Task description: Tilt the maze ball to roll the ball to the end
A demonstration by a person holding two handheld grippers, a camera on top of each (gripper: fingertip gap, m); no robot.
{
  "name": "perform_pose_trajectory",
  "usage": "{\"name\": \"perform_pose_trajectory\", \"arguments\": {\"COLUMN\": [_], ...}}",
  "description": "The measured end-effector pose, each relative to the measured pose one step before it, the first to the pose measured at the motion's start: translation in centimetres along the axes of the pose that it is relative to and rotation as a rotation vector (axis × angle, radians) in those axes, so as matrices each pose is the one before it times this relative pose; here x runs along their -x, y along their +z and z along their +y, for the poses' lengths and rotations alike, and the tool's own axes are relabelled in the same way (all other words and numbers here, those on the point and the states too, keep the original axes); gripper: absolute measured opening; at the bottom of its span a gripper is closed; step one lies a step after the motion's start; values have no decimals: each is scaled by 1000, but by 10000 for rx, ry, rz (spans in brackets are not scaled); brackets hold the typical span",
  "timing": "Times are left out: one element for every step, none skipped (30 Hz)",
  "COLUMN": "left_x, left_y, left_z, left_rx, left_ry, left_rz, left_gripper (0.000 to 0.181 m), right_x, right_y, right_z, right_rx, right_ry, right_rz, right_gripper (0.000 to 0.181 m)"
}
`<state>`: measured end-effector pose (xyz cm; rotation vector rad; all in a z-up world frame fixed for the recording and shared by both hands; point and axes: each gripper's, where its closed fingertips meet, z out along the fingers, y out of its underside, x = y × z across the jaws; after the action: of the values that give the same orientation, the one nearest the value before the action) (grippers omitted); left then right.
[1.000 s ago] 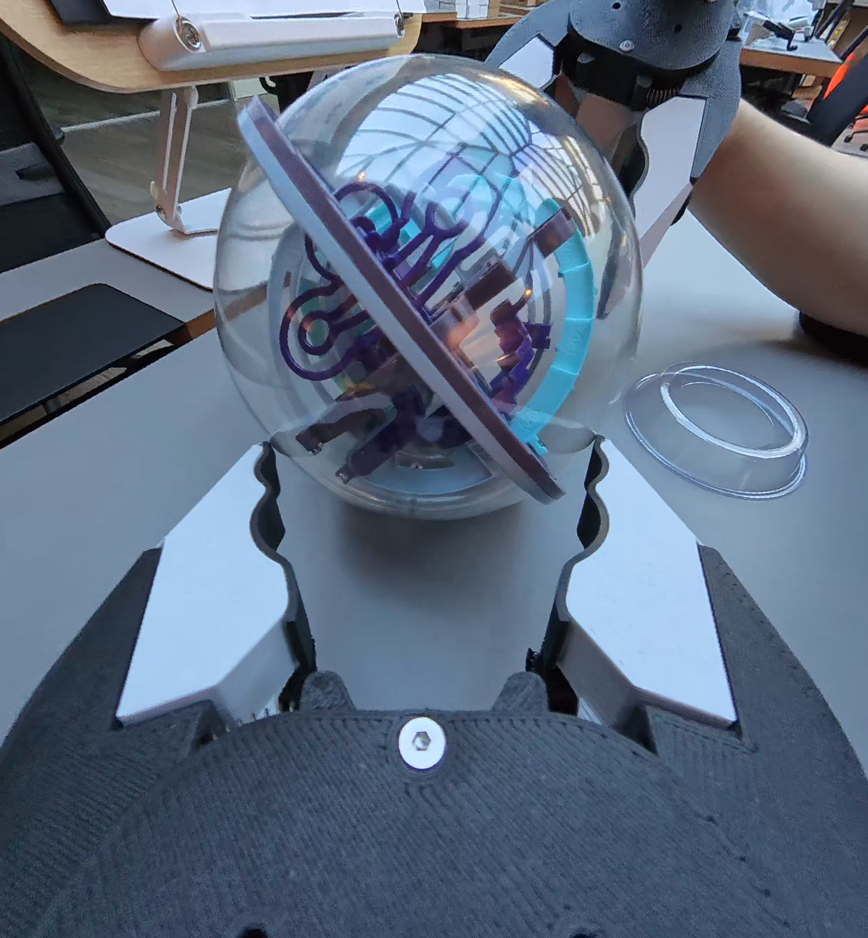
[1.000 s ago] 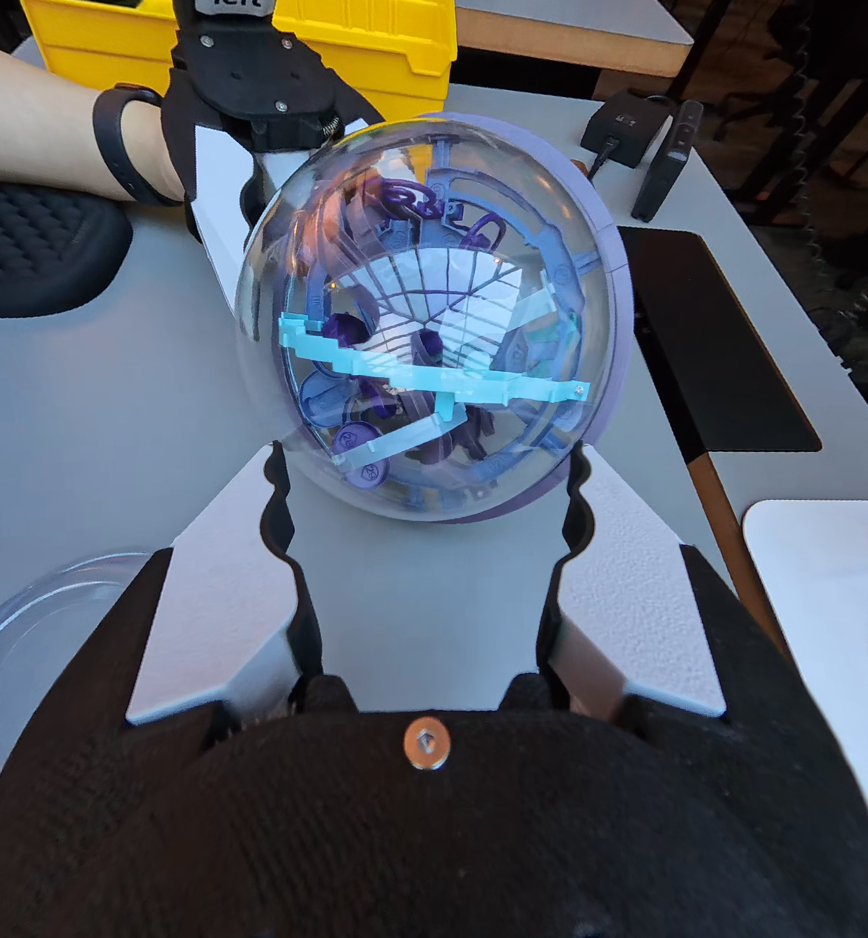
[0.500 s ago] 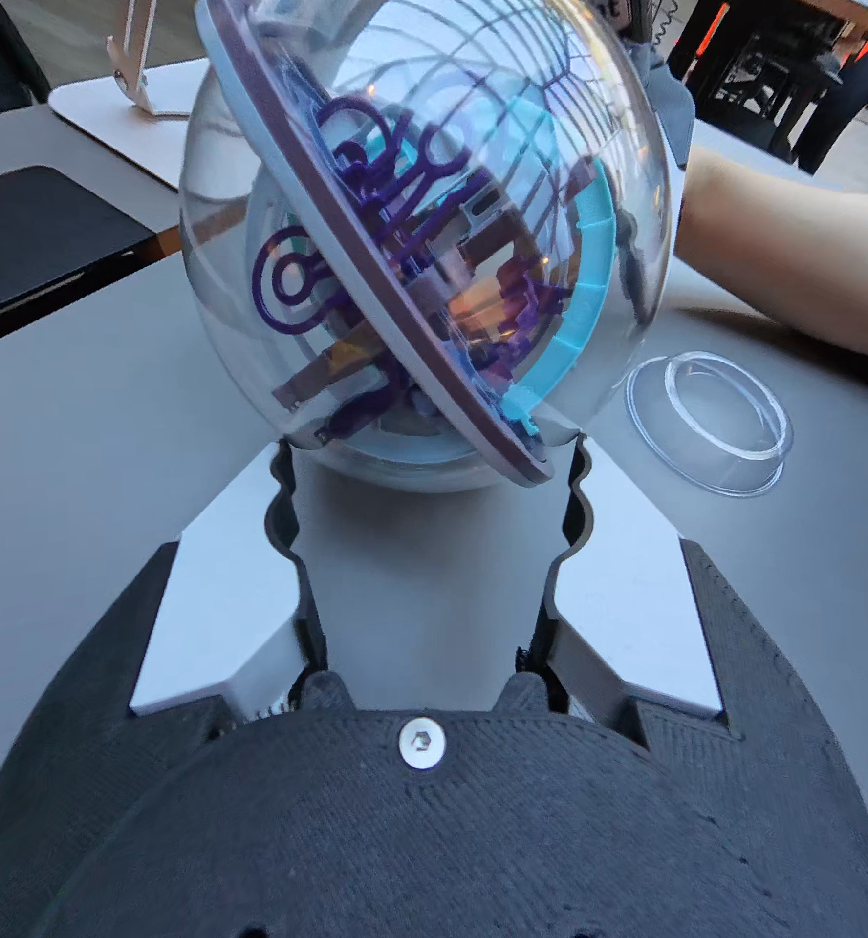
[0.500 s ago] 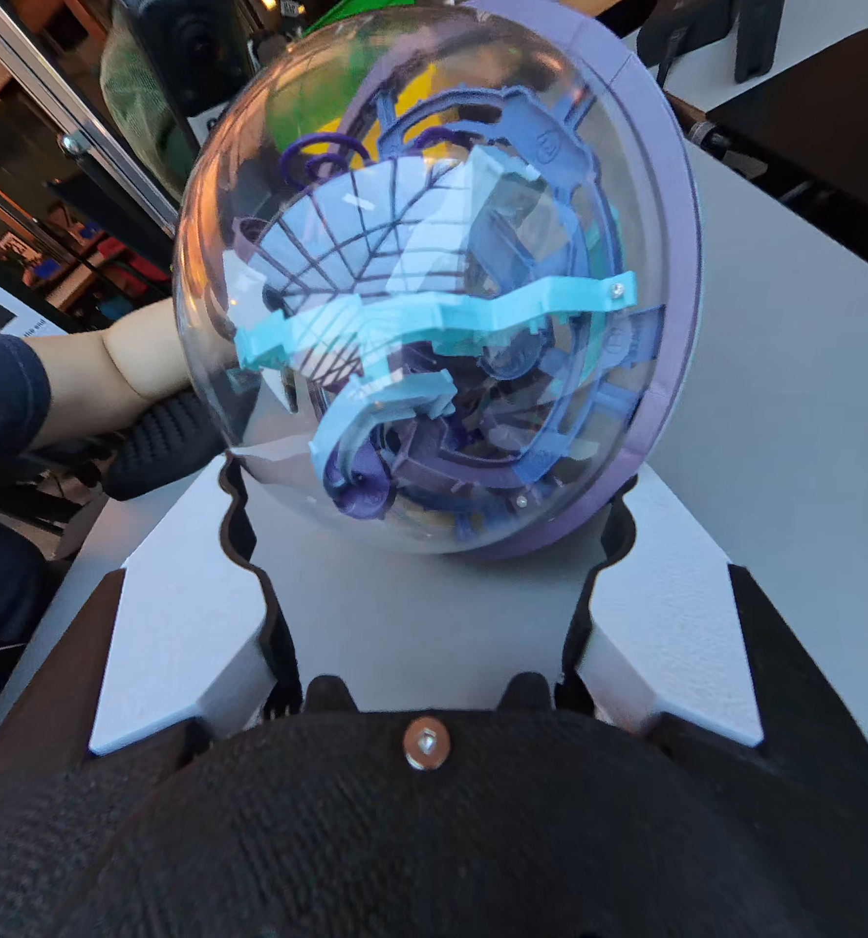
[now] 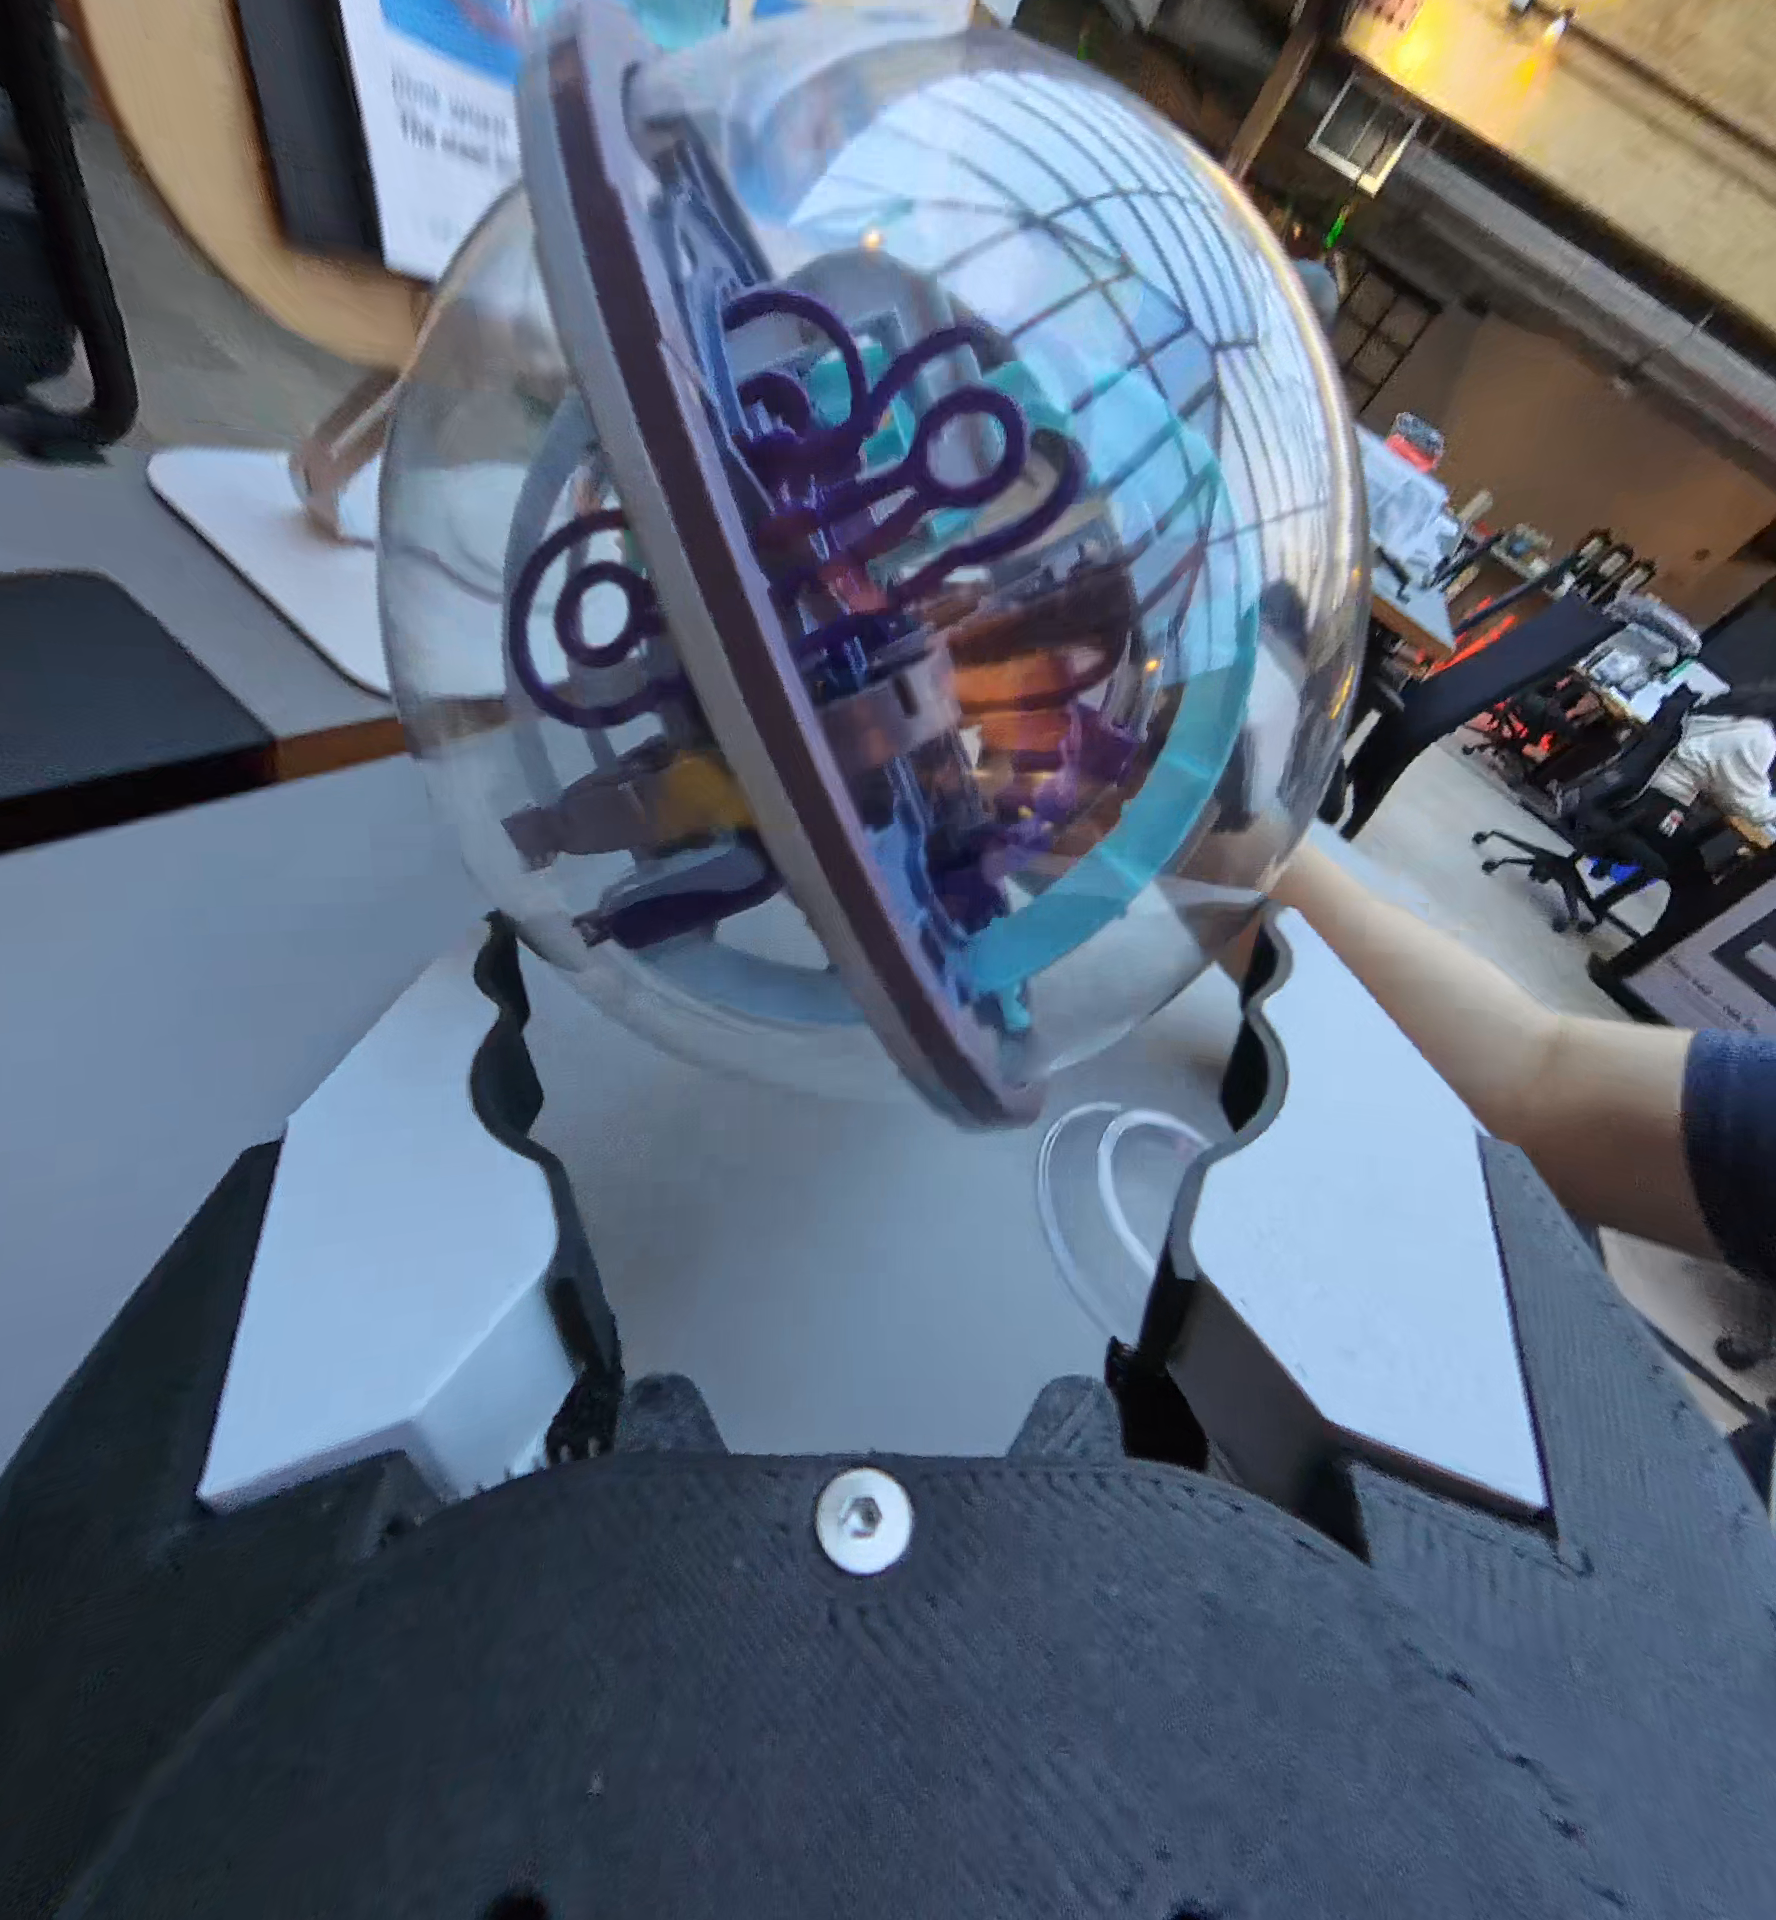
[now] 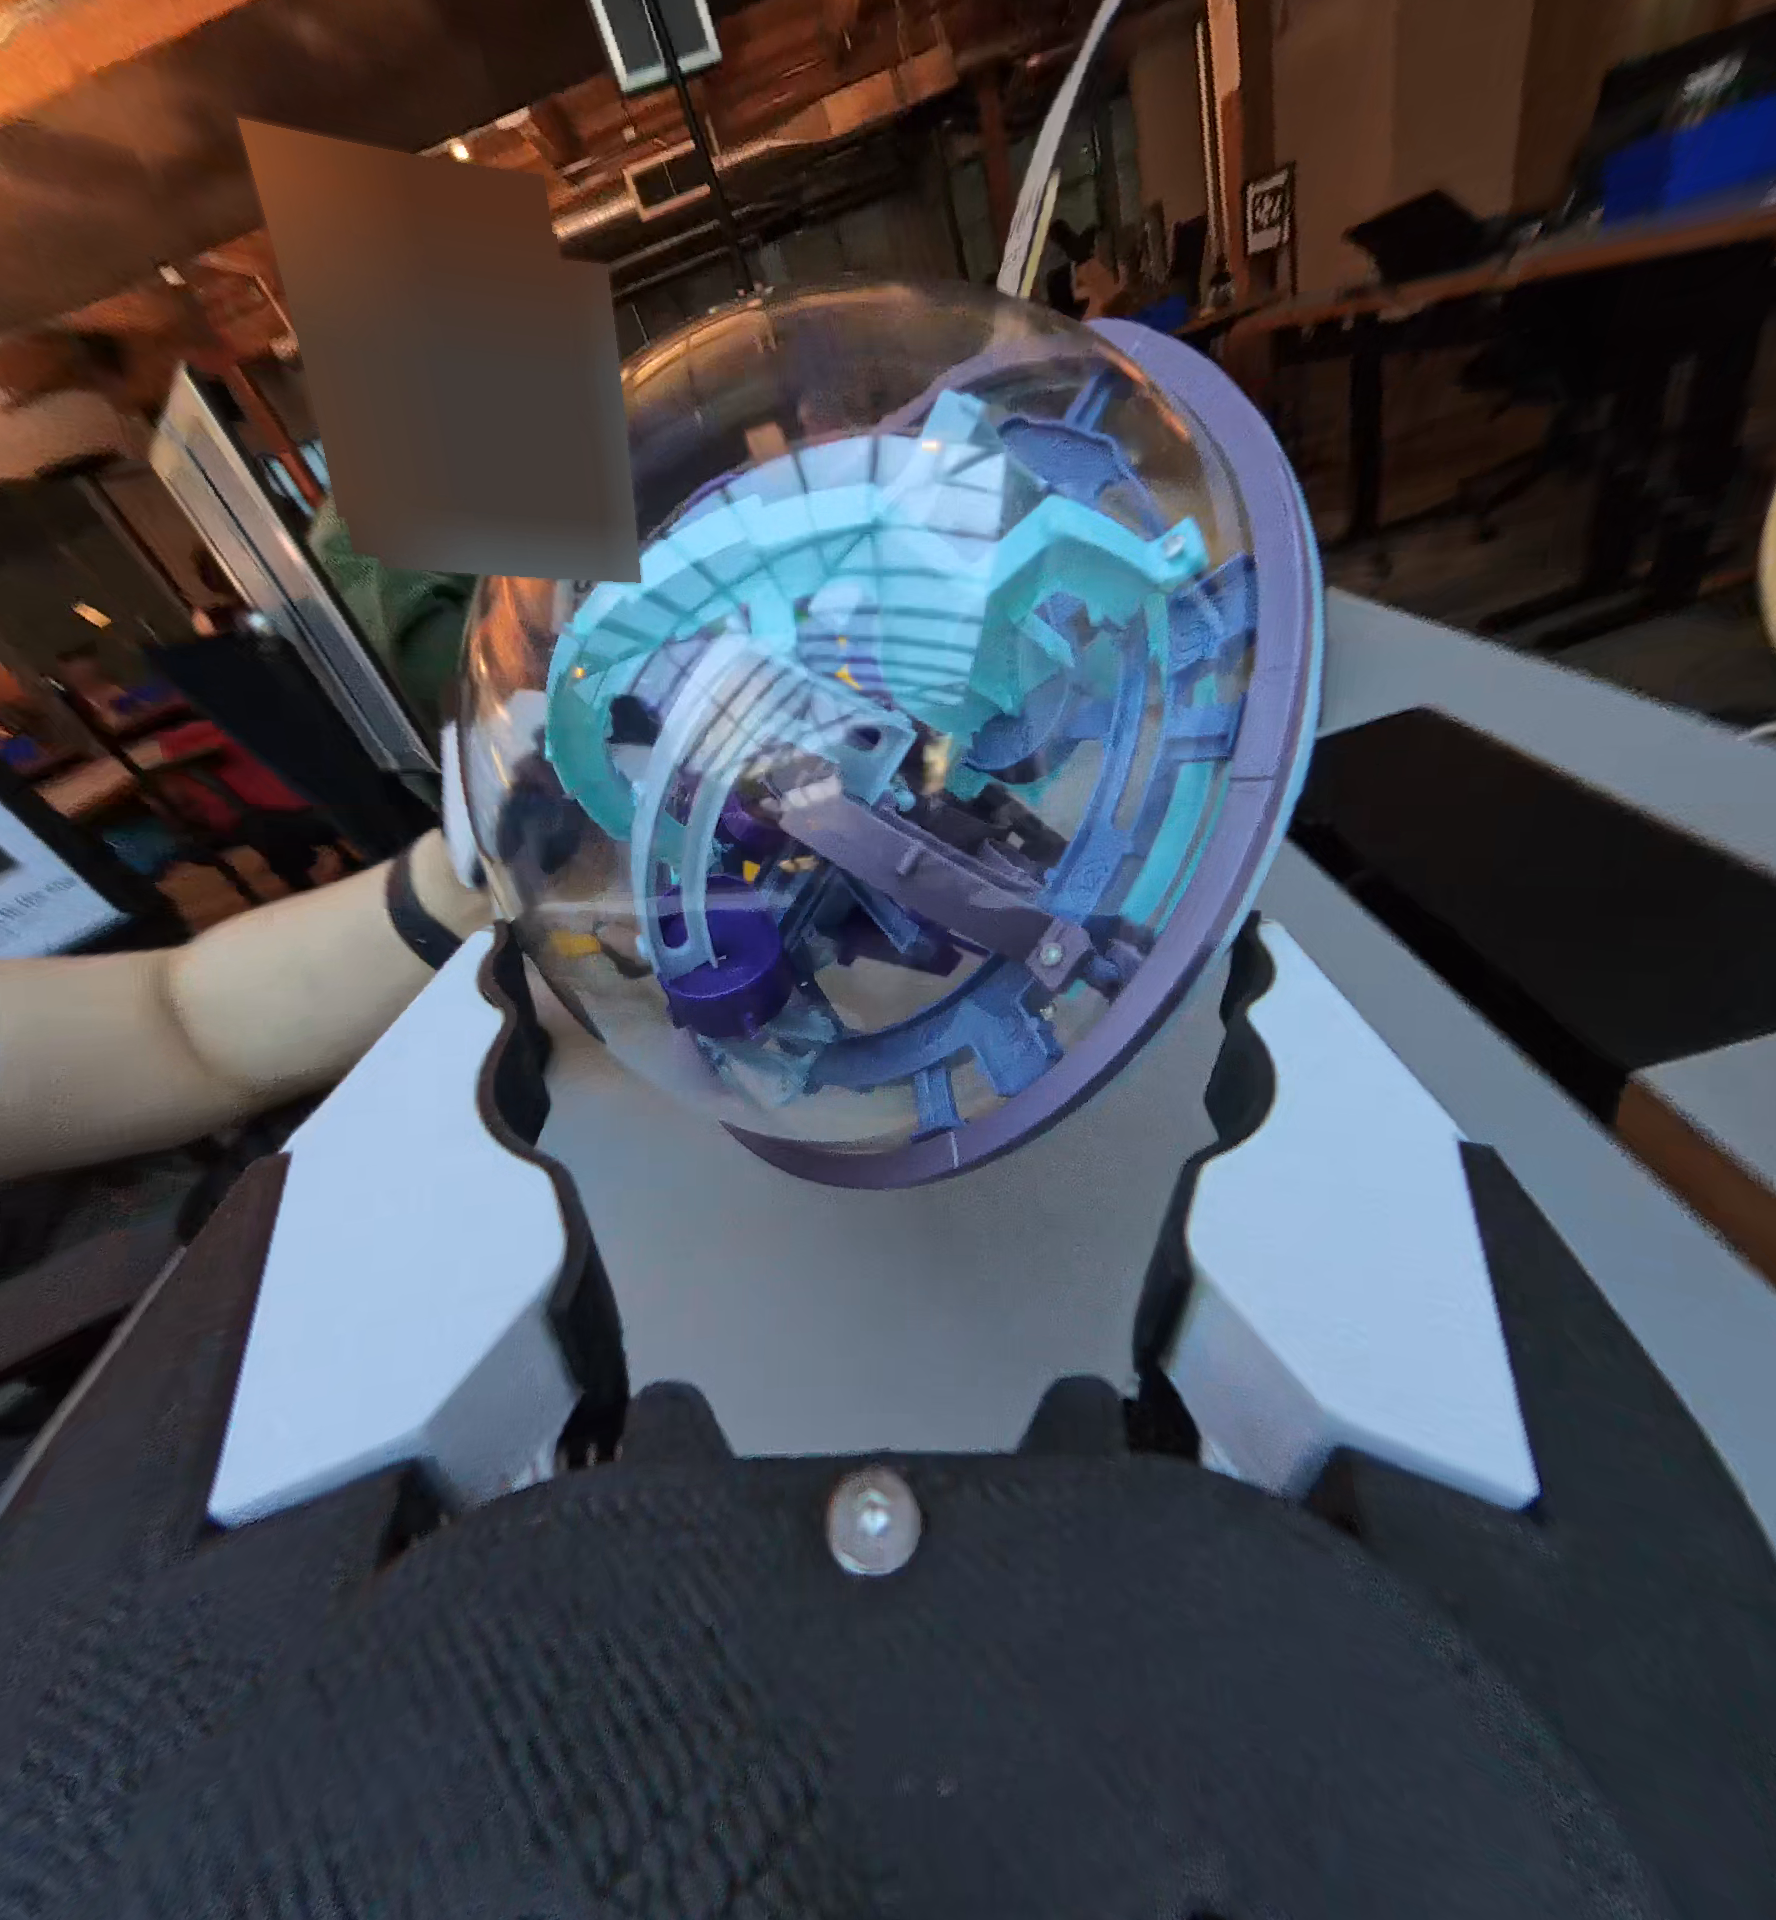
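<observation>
The maze ball [image 5: 967,520] is a clear sphere with a purple equator ring and purple, blue and teal tracks inside. It is held up off the grey table [image 5: 136,987], squeezed between my two grippers from opposite sides. My left gripper [image 5: 884,940] has its jaws spread wide, with the fingertips [image 5: 499,956] against the sphere's lower part. In the right wrist view the maze ball [image 6: 915,727] rests against my right gripper [image 6: 873,935], whose jaws are also spread wide. The equator ring is tilted steeply. I cannot make out the small ball inside.
A clear plastic stand ring [image 5: 1102,1174] lies on the table under the sphere, partly behind my right finger. A black mat [image 5: 53,686] and a white stand base [image 5: 240,499] are at the left. A person's forearm [image 5: 1435,1018] reaches in from the right. Office desks and chairs stand beyond.
The maze ball has risen off the table between both grippers and its ring has tipped steeper. Both views have swung upward, so the room beyond now shows.
</observation>
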<state>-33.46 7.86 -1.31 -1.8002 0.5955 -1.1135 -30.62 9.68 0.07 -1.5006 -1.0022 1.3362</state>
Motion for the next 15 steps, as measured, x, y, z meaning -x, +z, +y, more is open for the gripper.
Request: {"name": "perform_pose_trajectory", "arguments": {"left_x": [-927, -701, -680, -849, -921, -939, -908, -869, -838, -821, -831, -865, -866, -849, -794], "left_y": [466, 520, 517, 459, 353, 324, 342, 335, 289, 228, 167, 97, 24, -15, -53], "left_z": [-1149, -1022, -977, -1071, -1207, -1263, -1137, -1060, -982, -922, -896, -893, -906, -849, -763], "left_rx": [-210, -137, -125, -207, -314, -343, -274, -220, -176, -131, -109, -126, -133, -103, -60], "left_ry": [202, 288, 345, 332, 257, 188, 224, 325, 383, 383, 376, 393, 412, 414, 394], "left_rz": [16, -108, -99, 35, 128, 133, 89, 52, 35, 34, 45, 58, 62, 62, 74], "left_gripper": [145, 151, 154, 158, 159, 158, 159, 159, 159, 159, 159, 159, 159, 159, 159], "right_x": [526, 433, 308, 176, 71, 74, 81, 109, 148, 189, 255, 317, 371, 390, 388], "right_y": [-461, -498, -561, -679, -796, -810, -736, -663, -602, -558, -522, -507, -460, -431, -388], "right_z": [-896, -866, -931, -1175, -1363, -1403, -1267, -1127, -1026, -955, -968, -1027, -1046, -997, -934], "right_rx": [68, 122, 122, -57, -258, -346, -302, -237, -149, -102, -110, -134, -158, -123, -99], "right_ry": [-903, -877, -790, -626, -301, -125, -182, -232, -240, -244, -261, -314, -341, -353, -377], "right_rz": [327, 351, 366, 326, 212, 101, 93, 91, 91, 79, 73, 74, 67, 63, 71], "right_gripper": [133, 132, 132, 132, 133, 132, 133, 133, 133, 133, 133, 133, 133, 133, 133]}}
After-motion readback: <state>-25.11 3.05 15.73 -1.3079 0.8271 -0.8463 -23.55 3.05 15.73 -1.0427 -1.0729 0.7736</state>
